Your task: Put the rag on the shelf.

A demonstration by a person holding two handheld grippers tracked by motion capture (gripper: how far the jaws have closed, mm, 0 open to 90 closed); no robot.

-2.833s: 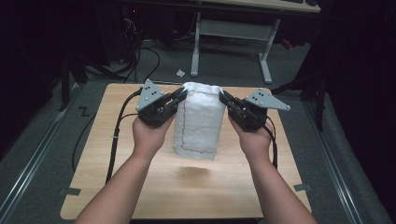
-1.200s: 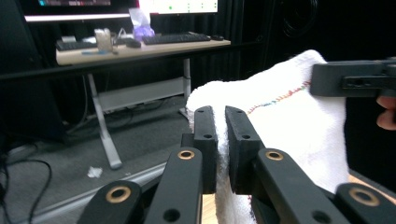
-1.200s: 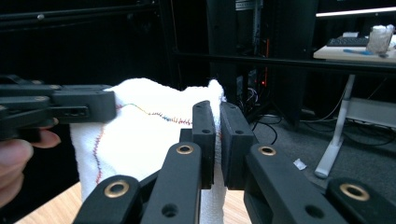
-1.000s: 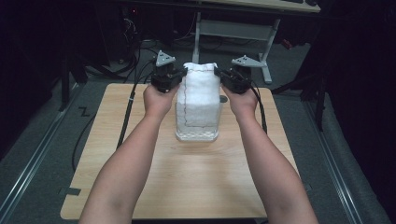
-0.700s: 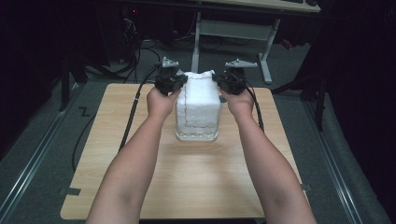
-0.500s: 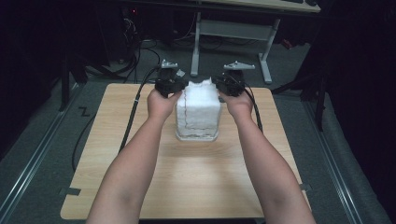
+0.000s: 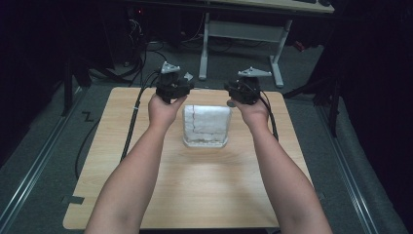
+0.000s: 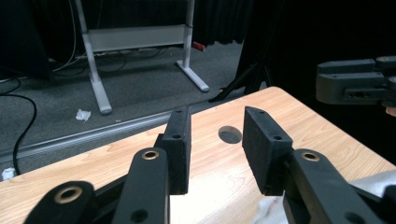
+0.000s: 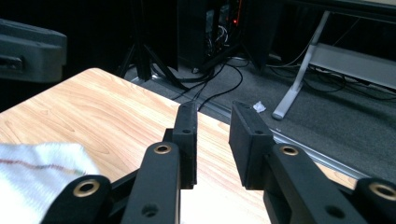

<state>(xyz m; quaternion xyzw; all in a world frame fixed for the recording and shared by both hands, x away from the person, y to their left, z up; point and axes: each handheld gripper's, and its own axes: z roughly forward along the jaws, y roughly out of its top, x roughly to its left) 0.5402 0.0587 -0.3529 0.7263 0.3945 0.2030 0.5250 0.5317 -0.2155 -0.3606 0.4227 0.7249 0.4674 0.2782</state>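
On the light wooden tabletop (image 7: 195,185), a white folded cloth with a thin dark stitched line (image 7: 206,125) lies flat, a little toward the far edge from the table's middle. Left of the cloth's far corner, the left black two-jaw gripper (image 7: 173,88) is held in a hand (image 7: 163,108), its grey three-cornered plate uppermost and its black cable (image 7: 132,127) trailing back along the table beside the forearm. Right of the cloth's far corner, the right black two-jaw gripper (image 7: 245,90) is held in the other hand (image 7: 253,111). Both grippers sit just beyond the cloth and apart from it.

Seen from the left gripper view, the left gripper's (image 8: 215,144) jaws stand parted with bare wood between them, released and grasping nothing; a round hole in the tabletop (image 8: 229,135) lies beyond them, and a corner of the cloth (image 8: 275,210) shows low beside the right-hand jaw. Seen from the right gripper view, the right gripper's (image 9: 212,140) jaws are likewise parted and empty, with the cloth (image 9: 37,172) to their lower left. Beyond the table's far edge stand grey carpet (image 7: 234,73) and a white-legged desk frame (image 7: 243,34).
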